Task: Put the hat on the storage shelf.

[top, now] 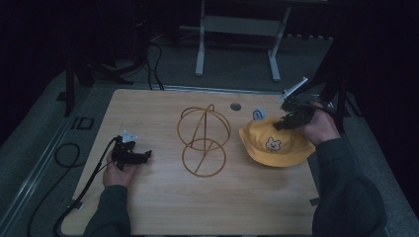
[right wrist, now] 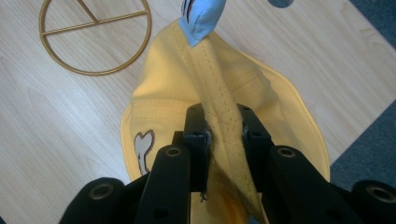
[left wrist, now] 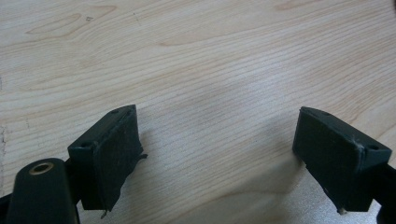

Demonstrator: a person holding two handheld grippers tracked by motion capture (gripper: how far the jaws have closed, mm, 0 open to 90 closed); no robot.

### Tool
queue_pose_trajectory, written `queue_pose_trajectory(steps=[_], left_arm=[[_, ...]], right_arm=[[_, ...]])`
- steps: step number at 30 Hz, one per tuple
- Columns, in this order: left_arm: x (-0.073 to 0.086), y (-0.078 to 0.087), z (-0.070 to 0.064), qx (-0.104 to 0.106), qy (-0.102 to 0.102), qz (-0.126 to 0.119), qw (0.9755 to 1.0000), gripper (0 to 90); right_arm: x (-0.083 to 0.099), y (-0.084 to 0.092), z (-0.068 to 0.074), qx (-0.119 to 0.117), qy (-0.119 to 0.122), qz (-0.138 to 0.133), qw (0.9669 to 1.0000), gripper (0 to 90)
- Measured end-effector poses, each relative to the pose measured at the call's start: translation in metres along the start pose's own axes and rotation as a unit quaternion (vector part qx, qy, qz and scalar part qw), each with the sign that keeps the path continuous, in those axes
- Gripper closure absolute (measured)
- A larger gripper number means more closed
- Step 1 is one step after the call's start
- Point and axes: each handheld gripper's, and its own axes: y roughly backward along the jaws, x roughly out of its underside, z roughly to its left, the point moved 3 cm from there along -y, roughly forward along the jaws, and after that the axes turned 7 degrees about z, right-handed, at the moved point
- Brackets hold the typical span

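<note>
**A:** Status, high view?

**B:** Wooden table [top: 163, 207], dim room. Yellow hat [top: 274, 144] with a bear patch sits at the table's right side. Gold wire stand [top: 203, 140] is mid-table, just left of the hat, ring base flat on the wood. Small blue-and-white tab [top: 258, 114] pokes up behind the hat's crown. Right gripper [top: 285, 121] is at the hat's far right edge, hand [top: 320, 127] behind it. Left gripper [top: 146, 155] is low over the table's left part, well apart from stand and hat, cable [top: 81, 192] trailing off the near-left edge.

**A:** Left gripper view?

**B:** Bare wood grain. Jaws spread wide, nothing between the pads [left wrist: 116, 158]. Pads look close to the surface; contact I can't tell.

**A:** Right gripper view?

**B:** Jaws pressed together on a stitched fold of the hat [right wrist: 187, 88]. Fabric bunches up between the pads [right wrist: 194, 140]. Blue tab [right wrist: 201, 16] is at the far end of that fold. Part of the bear patch [right wrist: 142, 151] is visible left of the jaws. Stand's ring base [right wrist: 95, 35] lies flat at upper left, apart from the hat. Round hole [right wrist: 280, 2] in the tabletop at the top edge.
</note>
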Motion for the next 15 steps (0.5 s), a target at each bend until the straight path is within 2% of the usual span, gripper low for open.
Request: queue_pose_trajectory(steps=[8, 15], left_arm=[[0.0, 0.0, 0.0, 0.0, 0.001, -0.001, 1.0, 14.7], [0.0, 0.0, 0.0, 0.0, 0.001, -0.001, 1.0, 14.8]], right_arm=[[-0.01, 0.012, -0.005, 0.002, 0.026, 0.007, 0.9996, 77.6], [-0.017, 0.019, -0.007, -0.003, 0.031, 0.003, 0.9995, 77.7]])
